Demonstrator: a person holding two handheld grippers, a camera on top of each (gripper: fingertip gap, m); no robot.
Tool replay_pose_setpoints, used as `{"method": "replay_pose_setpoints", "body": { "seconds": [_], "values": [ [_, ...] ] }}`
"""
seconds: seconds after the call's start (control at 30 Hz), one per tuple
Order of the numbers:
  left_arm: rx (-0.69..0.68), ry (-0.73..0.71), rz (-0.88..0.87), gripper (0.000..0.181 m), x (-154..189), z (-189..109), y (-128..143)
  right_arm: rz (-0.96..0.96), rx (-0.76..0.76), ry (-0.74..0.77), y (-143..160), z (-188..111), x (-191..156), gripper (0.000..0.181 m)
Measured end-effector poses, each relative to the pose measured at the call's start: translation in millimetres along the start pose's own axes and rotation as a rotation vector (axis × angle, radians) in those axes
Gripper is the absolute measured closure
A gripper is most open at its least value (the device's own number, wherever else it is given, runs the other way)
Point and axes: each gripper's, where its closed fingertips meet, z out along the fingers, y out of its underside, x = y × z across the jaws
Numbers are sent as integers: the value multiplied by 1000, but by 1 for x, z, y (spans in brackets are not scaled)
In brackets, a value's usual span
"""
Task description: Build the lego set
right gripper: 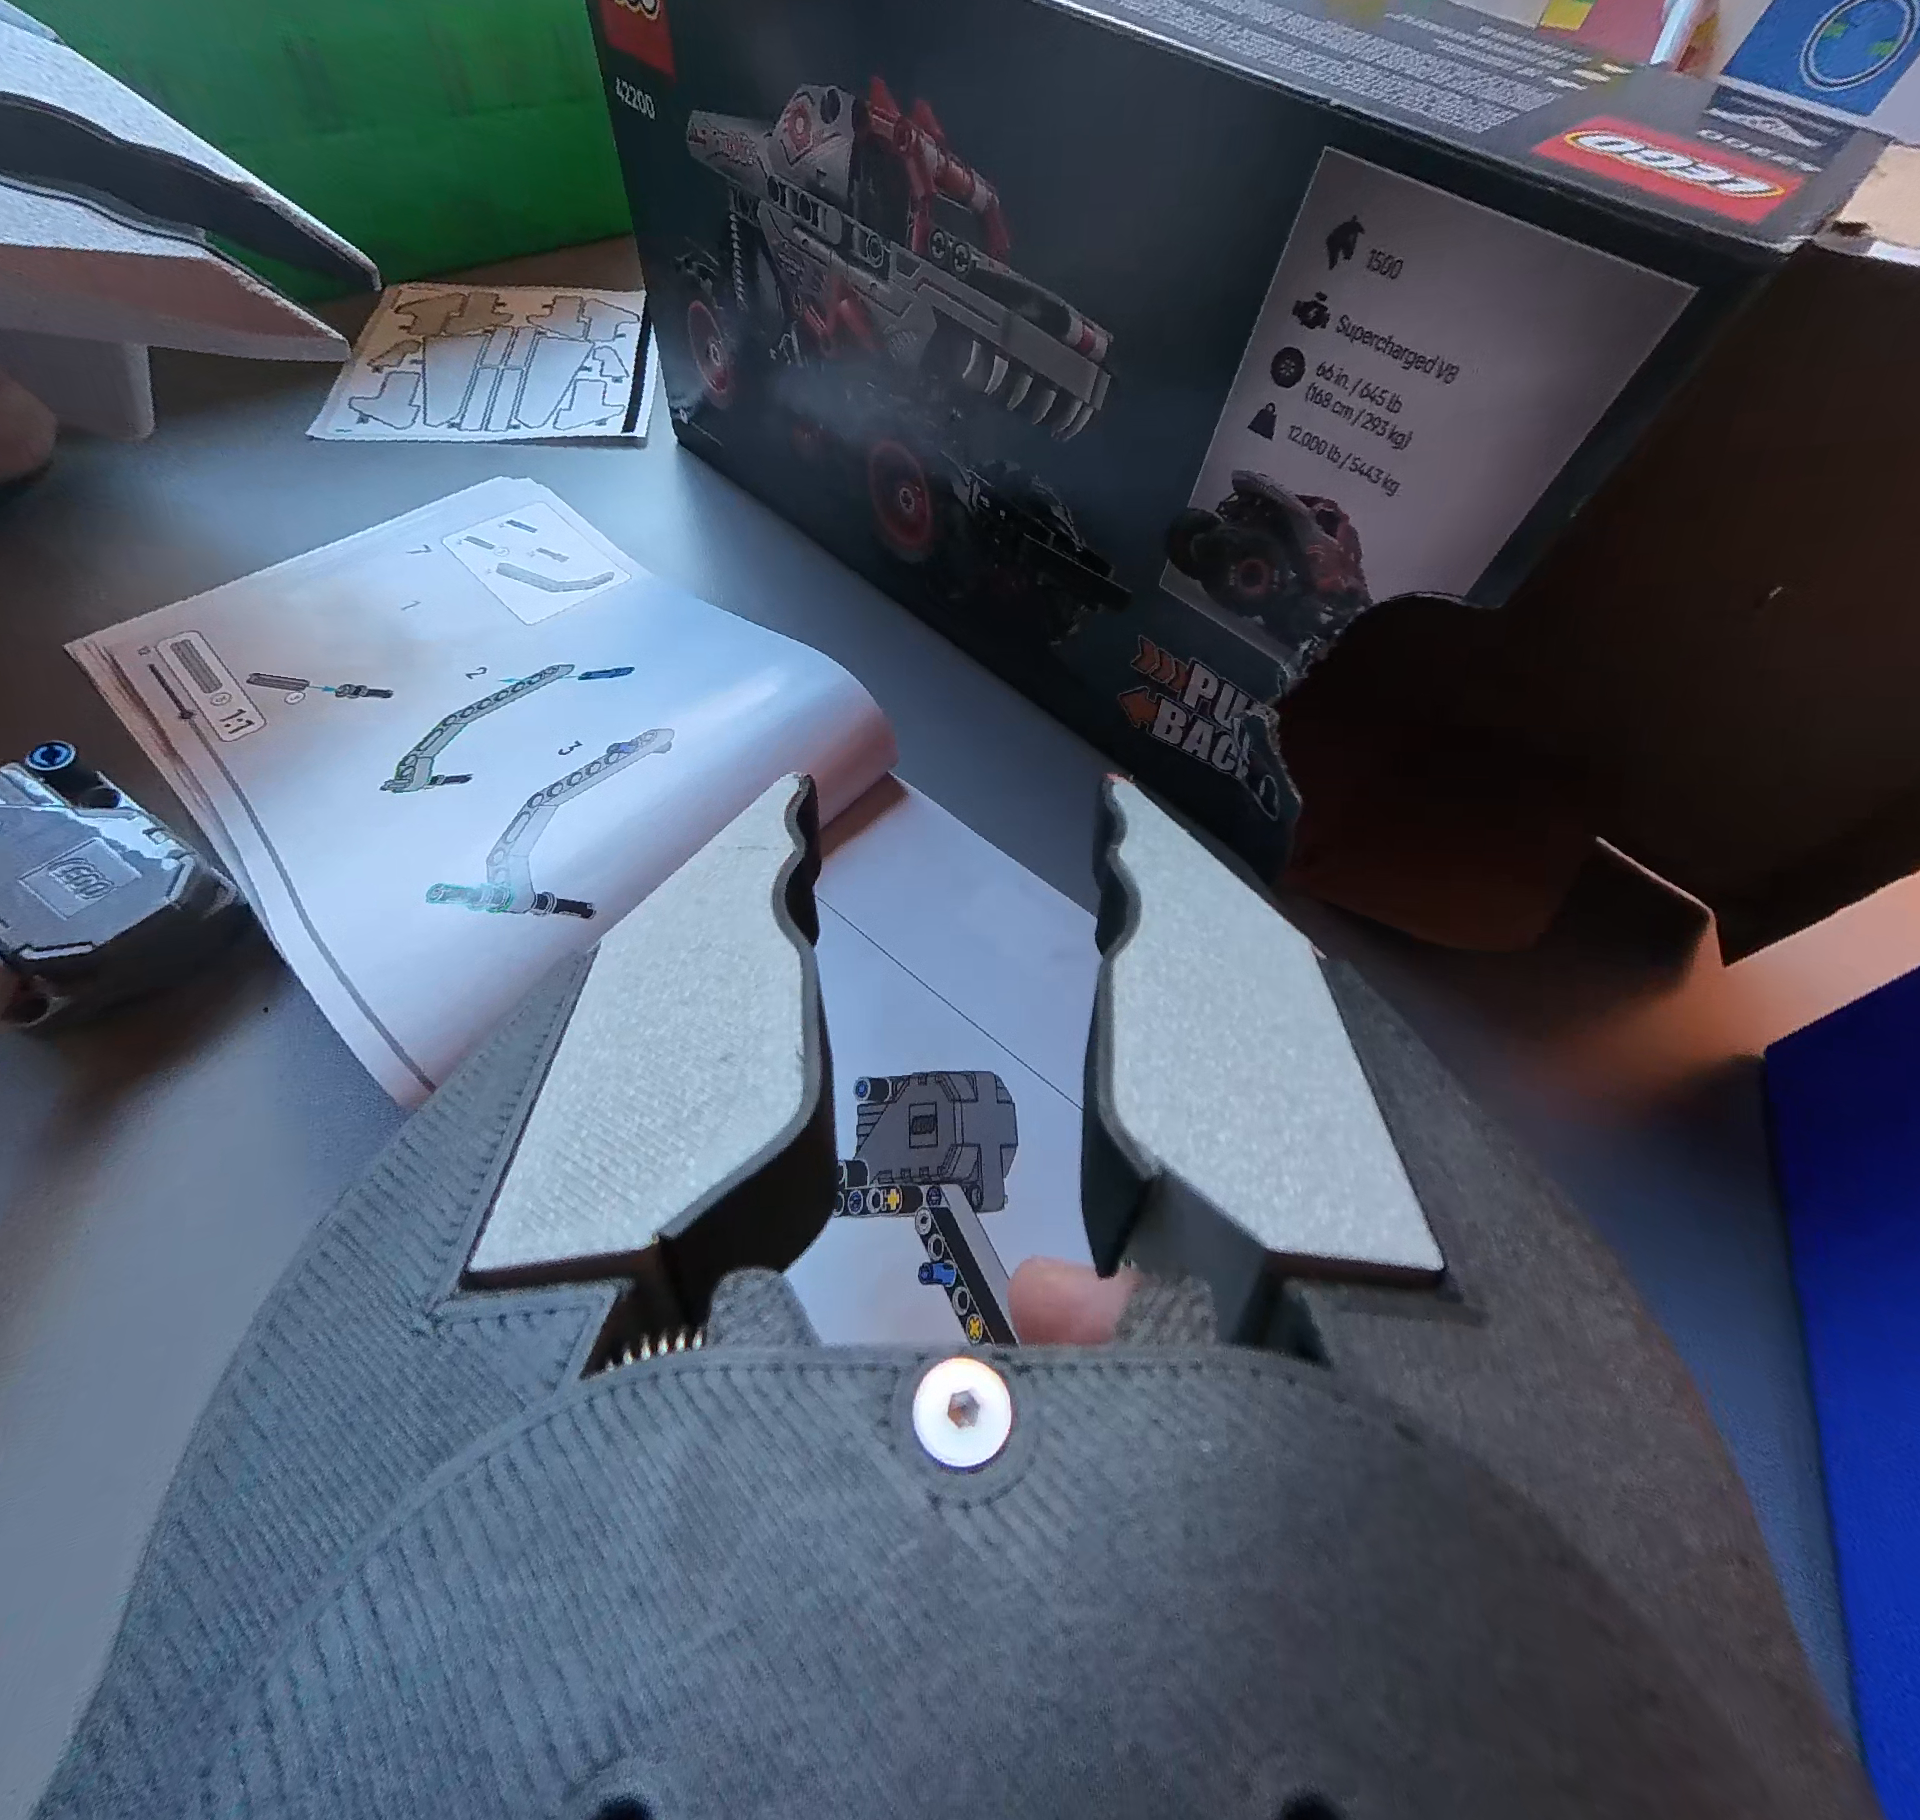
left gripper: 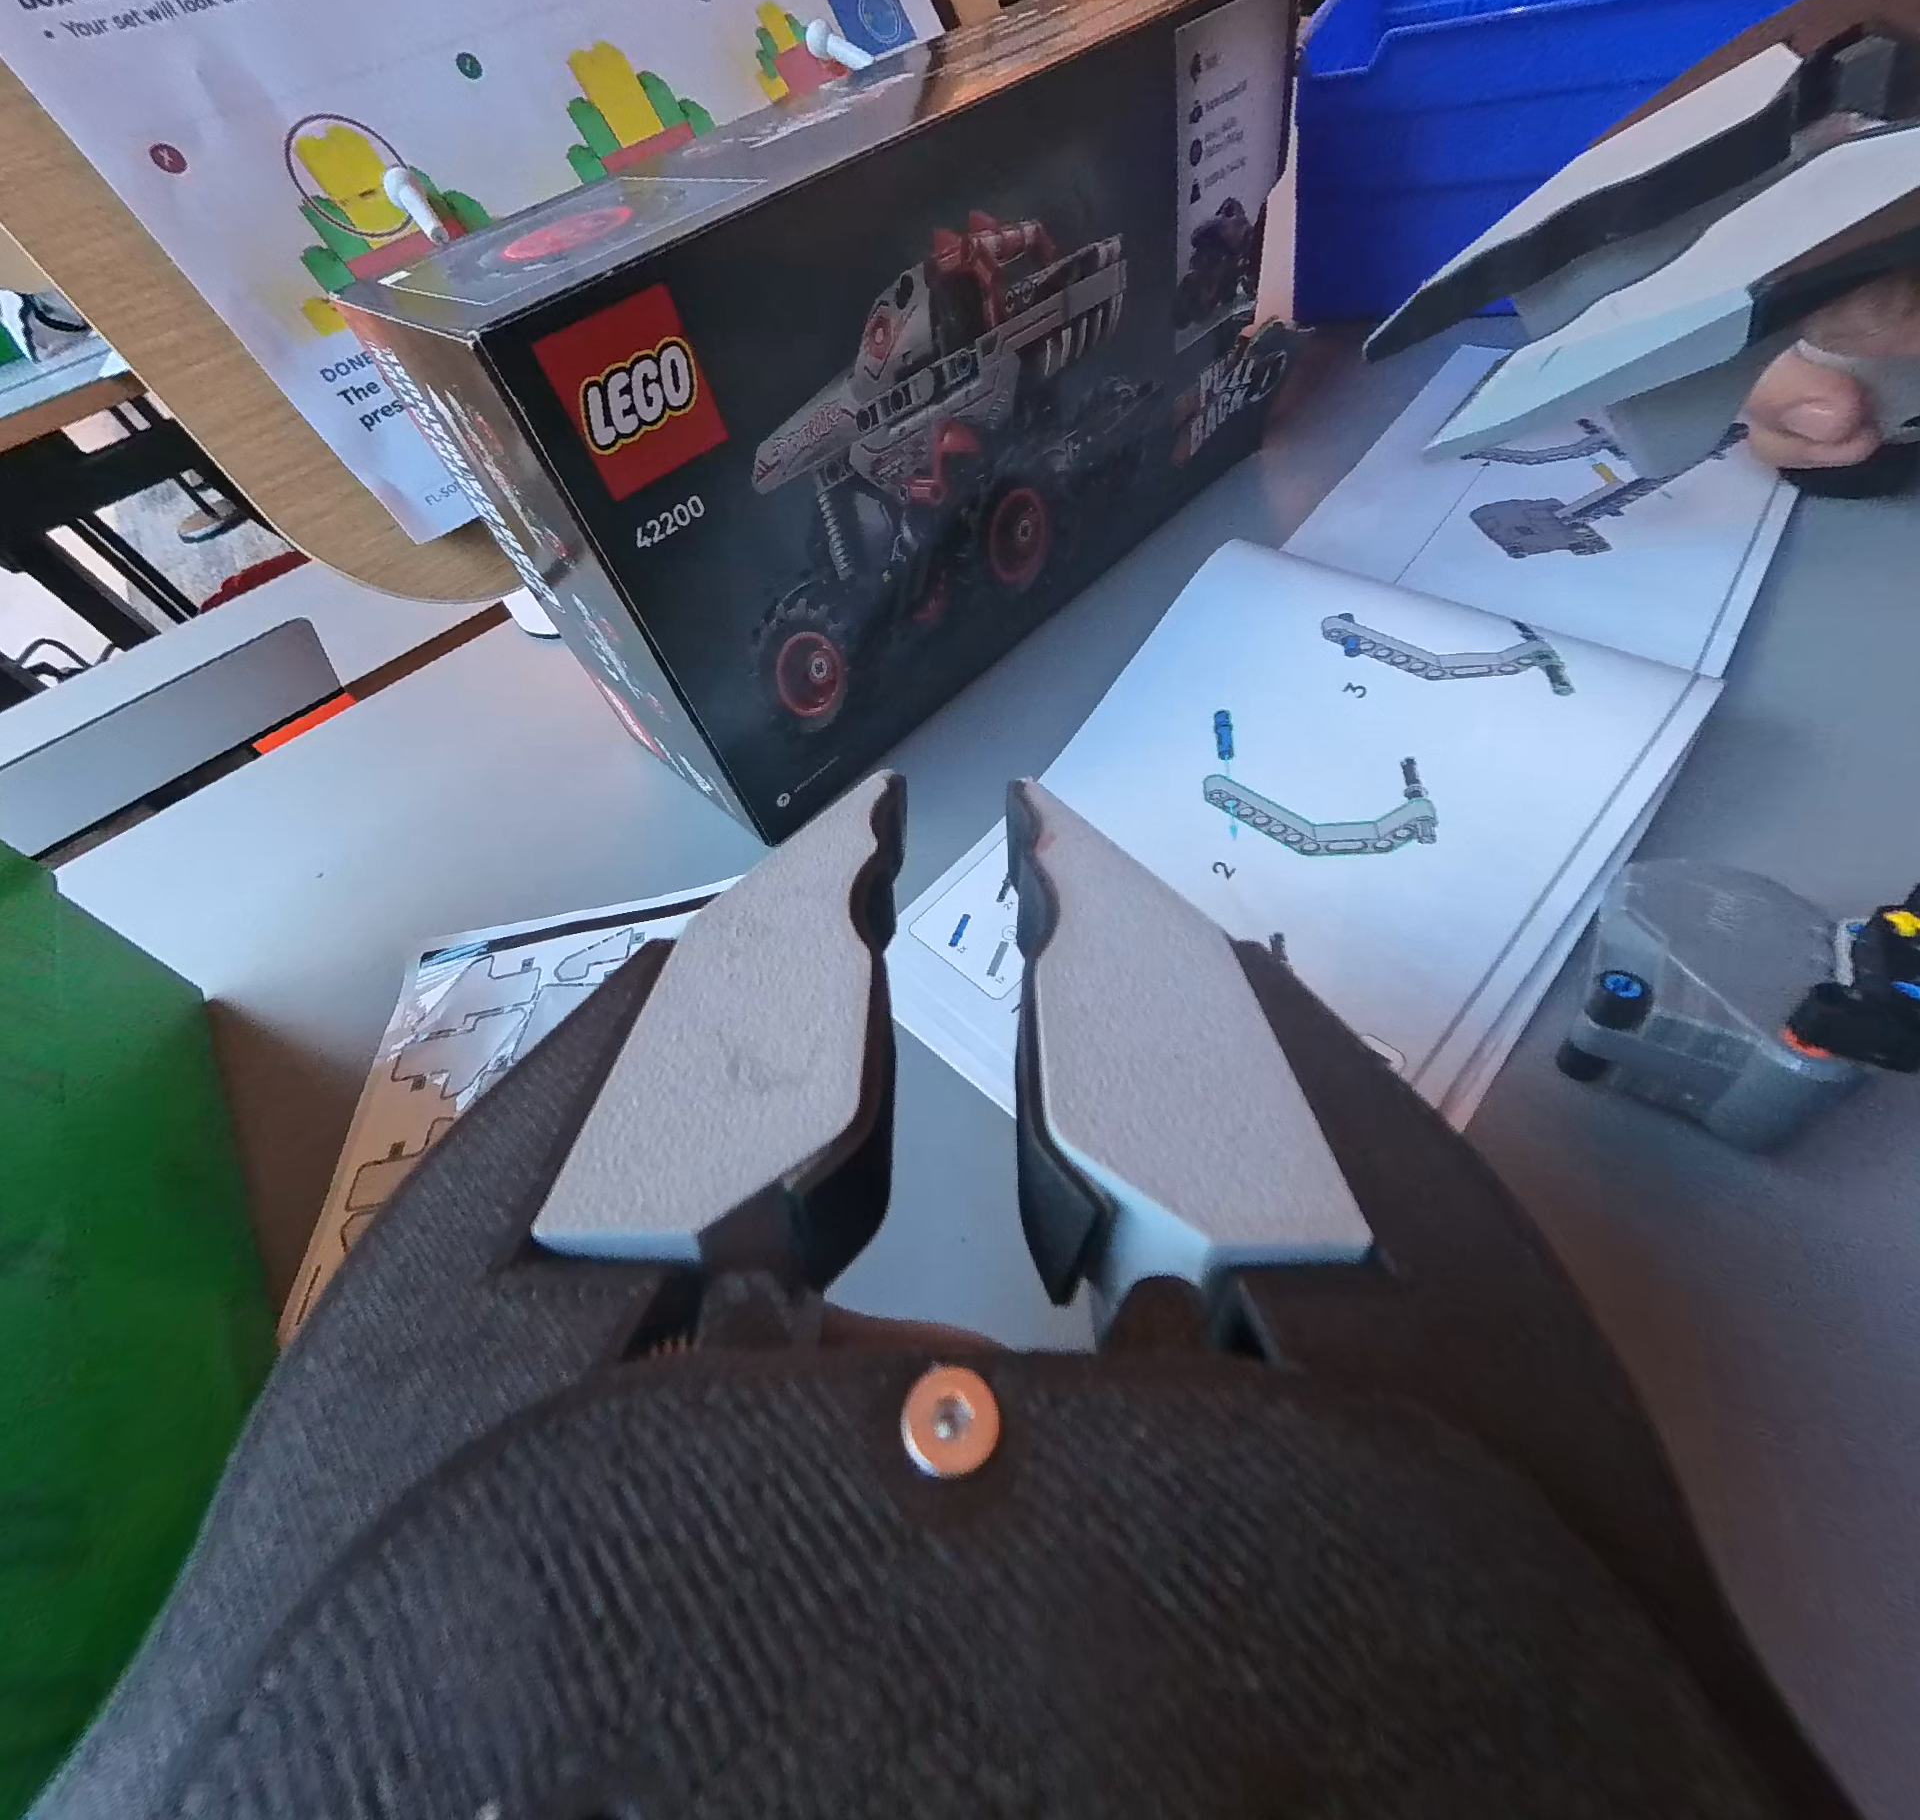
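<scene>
Two hand-held grippers hover over a grey table (left gripper: 312, 877), both empty: the left gripper (left gripper: 956, 794) with its fingers a narrow gap apart, the right gripper (right gripper: 956, 794) spread wider over the open instruction booklet (right gripper: 436, 762). At nine o'clock in the right wrist view sits the build so far, a grey motor block (right gripper: 94, 877) with blue and black pins at its corners, lying just beside the booklet's left edge; the left wrist view finds the same block at three o'clock, where black, yellow and blue pieces cluster on one end. The booklet's pages show bent beams and pins in numbered steps. Past it, a sticker sheet (right gripper: 488, 368) lies flat at eleven o'clock. Farthest back stands the dark set box (left gripper: 883, 440), upright, printed with a red-and-grey monster truck, between a green bin (right gripper: 312, 87) and a blue bin (left gripper: 1558, 66).
</scene>
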Motion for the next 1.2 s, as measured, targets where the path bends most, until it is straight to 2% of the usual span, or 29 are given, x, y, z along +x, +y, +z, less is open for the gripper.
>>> {"method": "replay_pose_setpoints", "body": {
  "seconds": [0.37, 0.53, 0.6, 0.63, 0.73, 0.8, 0.83, 0.87, 0.93, 1.0, 1.17, 1.2],
  "values": [
    [0, 16, -9, 162, 5, 0, -1, -24, -23, 10, 3, 2, -1, 131],
    [86, 143, -97, 150, 24, -18, -29, -34, -24, 28, 3, 2, 0, 131],
    [100, 108, -124, 151, 7, -36, -46, -33, -19, 36, 2, 1, 1, 131],
    [104, 48, -128, 153, -12, -49, -55, -32, -19, 36, 2, 1, 1, 131],
    [63, -214, -76, 161, -103, -98, -71, -32, -17, 28, 3, 0, 0, 133],
    [-110, -370, -61, 166, -170, -122, -47, -32, -18, 23, 3, 0, -1, 134],
    [-218, -380, -83, 168, -192, -126, -27, -31, -21, 20, 3, 1, -1, 134],
    [-311, -344, -120, 163, -206, -123, -7, -30, -24, 18, 3, 1, -1, 135],
    [-465, -266, -185, 152, -222, -111, 31, -27, -33, 15, 5, 2, -1, 136],
    [-589, -282, -191, 141, -241, -103, 63, -23, -41, 14, 6, 3, -1, 136],
    [-822, -216, -156, 142, -248, -93, 118, -23, -34, 24, 5, 2, 0, 137],
    [-838, -186, -148, 147, -246, -90, 122, -22, -36, 22, 5, 2, 0, 137]
  ]
}}
